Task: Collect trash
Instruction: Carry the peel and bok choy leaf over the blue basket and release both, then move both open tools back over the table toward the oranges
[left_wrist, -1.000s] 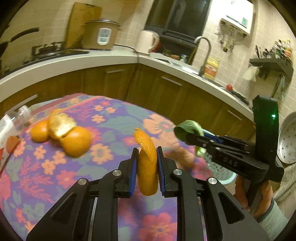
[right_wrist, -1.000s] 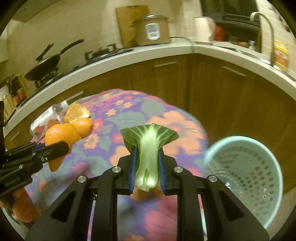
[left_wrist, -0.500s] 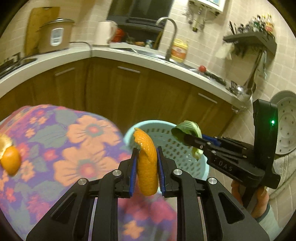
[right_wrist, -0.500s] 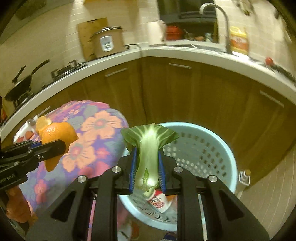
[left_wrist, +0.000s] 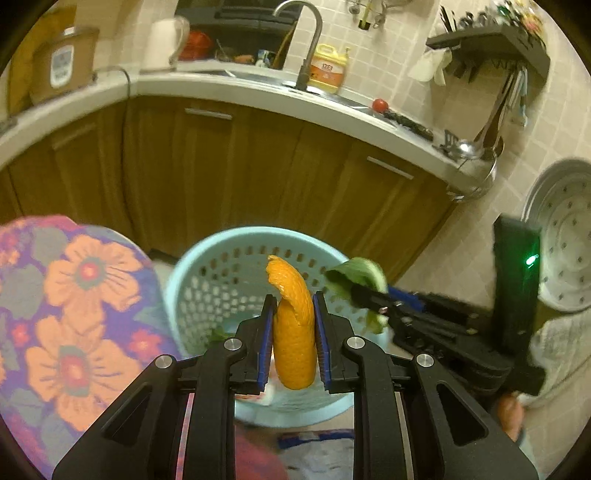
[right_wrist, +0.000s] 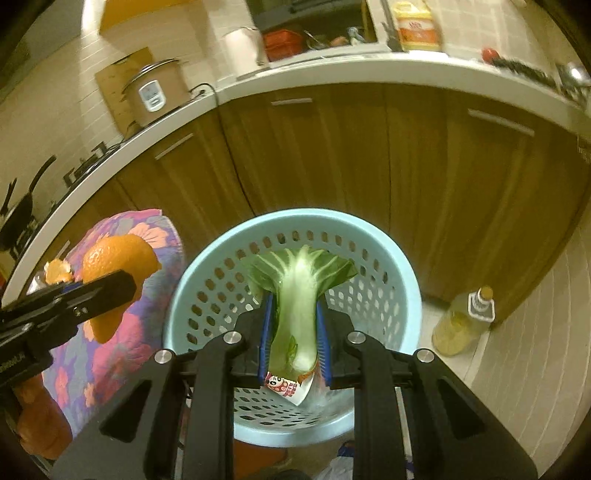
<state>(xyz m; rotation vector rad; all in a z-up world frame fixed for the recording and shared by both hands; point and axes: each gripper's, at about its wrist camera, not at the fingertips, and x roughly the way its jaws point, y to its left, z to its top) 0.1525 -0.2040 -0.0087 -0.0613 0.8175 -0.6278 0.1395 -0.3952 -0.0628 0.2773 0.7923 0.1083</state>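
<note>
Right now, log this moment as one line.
left gripper: shut on orange peel | right gripper: shut on bok choy leaf | both over blue basket

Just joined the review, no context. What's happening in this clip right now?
A person is clearing kitchen scraps with two handheld grippers. The left gripper is shut on an orange peel, and the right gripper is shut on a bok choy leaf. Both are poised over the light blue basket, which holds a printed wrapper. Nothing is released yet.
</note>
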